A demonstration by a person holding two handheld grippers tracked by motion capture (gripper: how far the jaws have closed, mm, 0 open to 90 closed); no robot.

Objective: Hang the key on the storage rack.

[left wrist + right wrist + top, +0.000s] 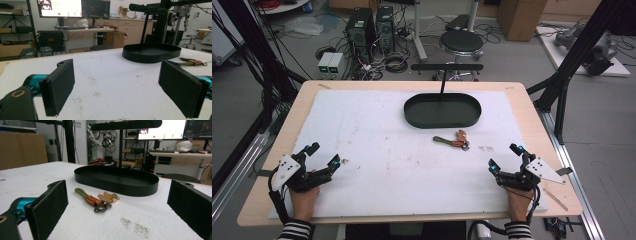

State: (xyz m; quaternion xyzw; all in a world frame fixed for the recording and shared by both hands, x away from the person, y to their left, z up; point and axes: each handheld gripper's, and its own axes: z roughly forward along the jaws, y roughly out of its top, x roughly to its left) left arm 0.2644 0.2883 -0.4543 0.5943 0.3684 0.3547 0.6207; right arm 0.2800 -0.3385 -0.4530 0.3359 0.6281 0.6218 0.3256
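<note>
A keychain (454,140) with an olive strap, a brown leather tag and metal rings lies on the white mat just in front of the black oval tray (414,106). In the right gripper view the keychain (96,199) rests ahead between the spread jaws, with the tray (117,188) behind it. My right gripper (504,158) is open near the table's front right, apart from the keychain. At the front left, my left gripper (323,155) is open and holds nothing. The left gripper view has the tray (152,56) and the keychain (191,61) far off to the right.
A T-shaped black stand (446,67) rises from the tray's middle. The white mat (377,150) covers most of the wooden table (312,86) and carries faint brown stains. A stool (461,42) and computer towers (360,27) stand on the floor beyond the far edge.
</note>
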